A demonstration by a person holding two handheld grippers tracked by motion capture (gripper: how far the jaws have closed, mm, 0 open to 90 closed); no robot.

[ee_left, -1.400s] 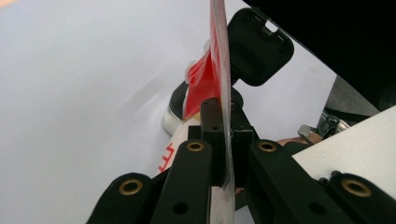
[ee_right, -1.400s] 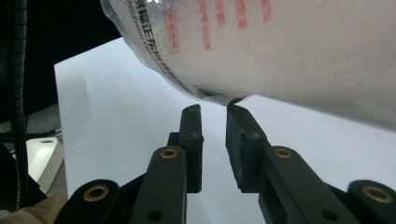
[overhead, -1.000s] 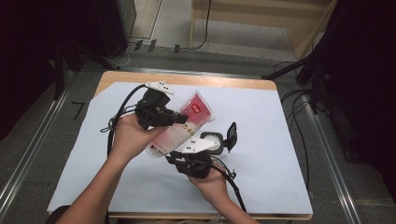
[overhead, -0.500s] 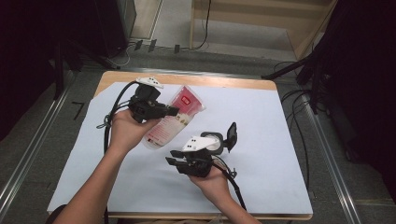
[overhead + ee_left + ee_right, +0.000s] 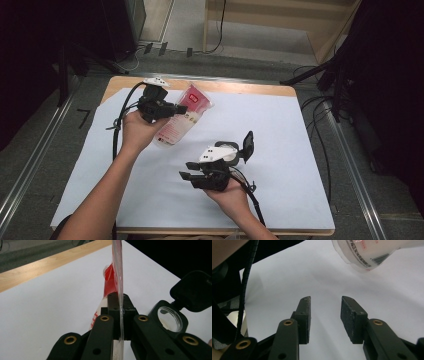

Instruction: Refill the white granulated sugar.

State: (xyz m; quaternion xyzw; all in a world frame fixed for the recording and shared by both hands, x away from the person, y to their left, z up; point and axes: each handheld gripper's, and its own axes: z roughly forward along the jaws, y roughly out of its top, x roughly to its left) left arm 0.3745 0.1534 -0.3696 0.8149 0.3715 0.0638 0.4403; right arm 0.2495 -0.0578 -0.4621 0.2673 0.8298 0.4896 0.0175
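Since a second ago the left claw [image 5: 176, 108] has carried the red-and-white pouch [image 5: 182, 120] toward the far left corner of the counter [image 5: 280, 125], pinching its thin sealed edge [image 5: 119, 290] between pressed-together jaws. Nearer the person than the pouch, the right claw [image 5: 325, 315] has just been opening; its jaws stand spread with nothing between them.

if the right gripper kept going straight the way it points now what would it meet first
Probably the white sheet on the table; the right gripper stands open and empty. The plastic pouch lies off to one side.
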